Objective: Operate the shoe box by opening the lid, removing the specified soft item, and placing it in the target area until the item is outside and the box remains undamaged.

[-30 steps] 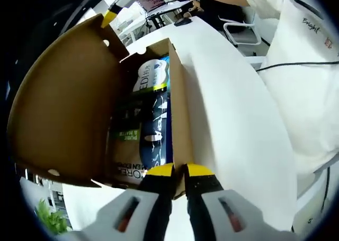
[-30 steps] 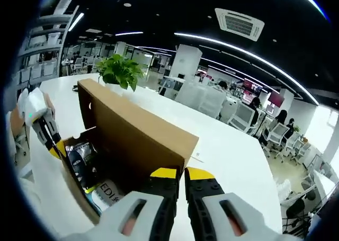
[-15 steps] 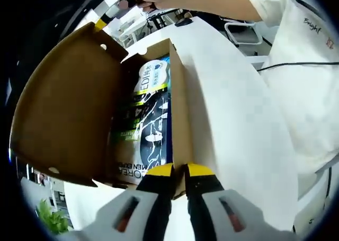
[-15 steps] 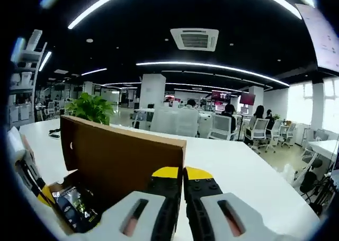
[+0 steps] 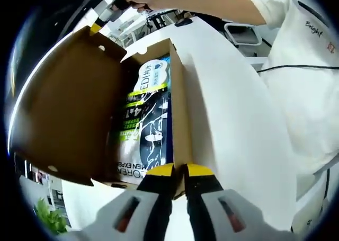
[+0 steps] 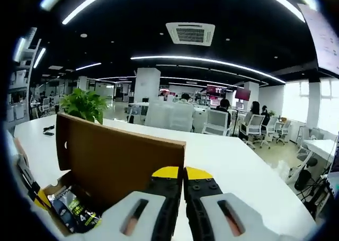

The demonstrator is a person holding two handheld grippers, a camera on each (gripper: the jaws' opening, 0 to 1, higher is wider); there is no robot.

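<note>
The brown cardboard shoe box lies on the white table with its lid swung up to the left. Inside lie soft packets: a dark one with white print and a white one at the far end. My left gripper is shut on the box's near wall at the corner. My right gripper is shut on the lid's top edge, and it appears as yellow tips at the lid's far corner. The left gripper appears at the box's low end.
A person's white-sleeved arm and white shirt with a black cable stand to the right of the table. A potted plant sits on the table behind the lid. Office chairs and desks fill the background.
The lid has swung further up and back with my right gripper, so more of the packets show. The left gripper has kept its hold on the box wall.
</note>
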